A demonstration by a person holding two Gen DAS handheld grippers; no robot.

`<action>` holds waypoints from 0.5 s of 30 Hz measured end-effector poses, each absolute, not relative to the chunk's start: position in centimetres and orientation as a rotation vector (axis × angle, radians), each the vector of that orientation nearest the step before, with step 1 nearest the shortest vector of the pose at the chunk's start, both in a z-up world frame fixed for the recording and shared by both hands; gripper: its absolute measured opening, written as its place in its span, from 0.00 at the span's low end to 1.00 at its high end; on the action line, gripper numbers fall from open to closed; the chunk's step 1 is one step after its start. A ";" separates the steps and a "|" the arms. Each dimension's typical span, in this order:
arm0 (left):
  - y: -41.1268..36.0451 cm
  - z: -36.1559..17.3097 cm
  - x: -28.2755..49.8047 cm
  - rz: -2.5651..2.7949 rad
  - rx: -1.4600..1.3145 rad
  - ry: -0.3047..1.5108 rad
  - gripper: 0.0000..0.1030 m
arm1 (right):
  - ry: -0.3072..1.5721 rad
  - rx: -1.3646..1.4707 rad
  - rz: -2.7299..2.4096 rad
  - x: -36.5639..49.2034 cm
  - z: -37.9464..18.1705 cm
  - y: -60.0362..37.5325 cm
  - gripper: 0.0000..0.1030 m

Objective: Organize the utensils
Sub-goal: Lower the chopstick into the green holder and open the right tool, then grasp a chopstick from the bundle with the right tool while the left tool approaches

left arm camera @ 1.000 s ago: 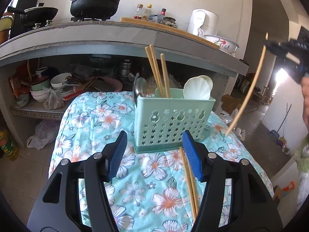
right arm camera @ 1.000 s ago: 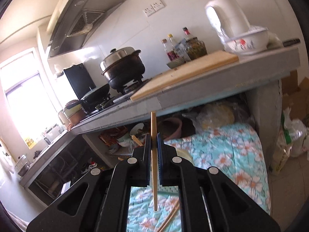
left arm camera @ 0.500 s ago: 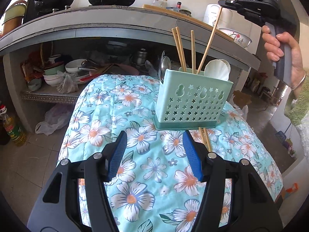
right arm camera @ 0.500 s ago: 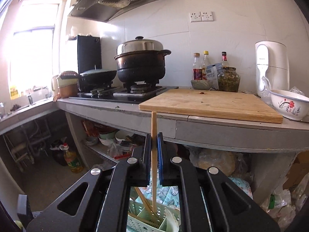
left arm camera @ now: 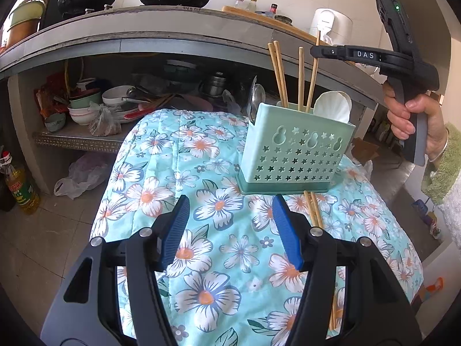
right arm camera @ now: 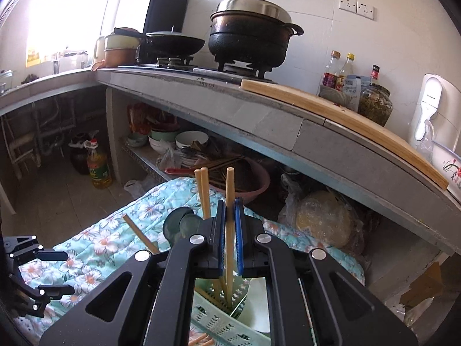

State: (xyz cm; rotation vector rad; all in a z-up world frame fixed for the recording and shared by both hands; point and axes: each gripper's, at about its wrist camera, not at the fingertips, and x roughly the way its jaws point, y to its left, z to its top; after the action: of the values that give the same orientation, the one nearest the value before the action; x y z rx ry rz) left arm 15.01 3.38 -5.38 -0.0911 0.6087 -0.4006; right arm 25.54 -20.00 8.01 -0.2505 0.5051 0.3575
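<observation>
Right wrist: right gripper (right arm camera: 229, 216) clamps chopstick (right arm camera: 229, 230), tip apparently inside green holder (left arm camera: 296, 150); left gripper (left arm camera: 230, 230) wide open, empty.

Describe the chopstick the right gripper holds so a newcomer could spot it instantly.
Find the mint-green holder on the floral cloth. Four wooden chopsticks stand in it beside a white spoon. The one you want is the rightmost, leaning right, and the only one clamped near its top by the right gripper.

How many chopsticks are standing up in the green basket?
4. In the green basket, two chopsticks stand together on the left, one chopstick in the middle, and the right gripper holds the fourth chopstick. More may be hidden inside.
</observation>
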 end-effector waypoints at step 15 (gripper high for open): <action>2.6 -5.4 14.8 -0.429 -0.082 0.614 0.55 | 0.518 0.070 0.421 21.0 8.9 -25.0 0.33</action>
State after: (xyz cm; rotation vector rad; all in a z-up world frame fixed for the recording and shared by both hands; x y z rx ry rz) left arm 14.84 2.61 -5.40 -0.0824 0.6138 -0.4287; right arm 21.05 -24.98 8.93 0.0698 0.5182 0.4213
